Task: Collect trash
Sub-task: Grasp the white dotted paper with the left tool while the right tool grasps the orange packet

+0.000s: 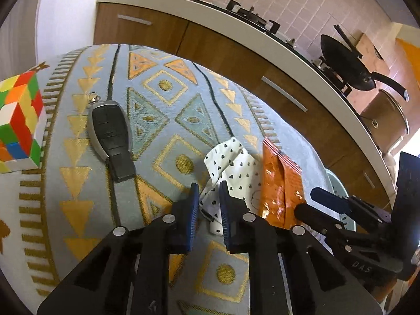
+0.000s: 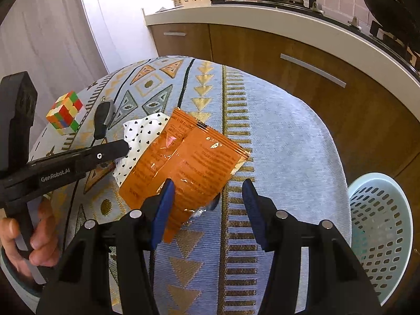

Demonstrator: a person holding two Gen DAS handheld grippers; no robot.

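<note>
Left wrist view: the left gripper (image 1: pixel 208 197) is closing its blue fingers around the near edge of the heart-print wrapper (image 1: pixel 231 168); whether the pads are already gripping it cannot be told.
Right wrist view: the right gripper (image 2: pixel 208 197) is hanging with its fingers spread wide over the near end of the orange packet (image 2: pixel 183 162), which is lying flat and not yet being pinched.
Trash: both pieces are lying side by side on the patterned tablecloth (image 2: pixel 283 136), the orange packet overlapping the wrapper's right edge, so each tool is taking the nearer piece.
Basket: the pale blue basket (image 2: pixel 380 210) is standing low at the table's right, probably serving as the bin.
Non-trash: the car key (image 1: pixel 110 134) and puzzle cube (image 1: pixel 19 123) are sitting at far left, apart from the grippers.
</note>
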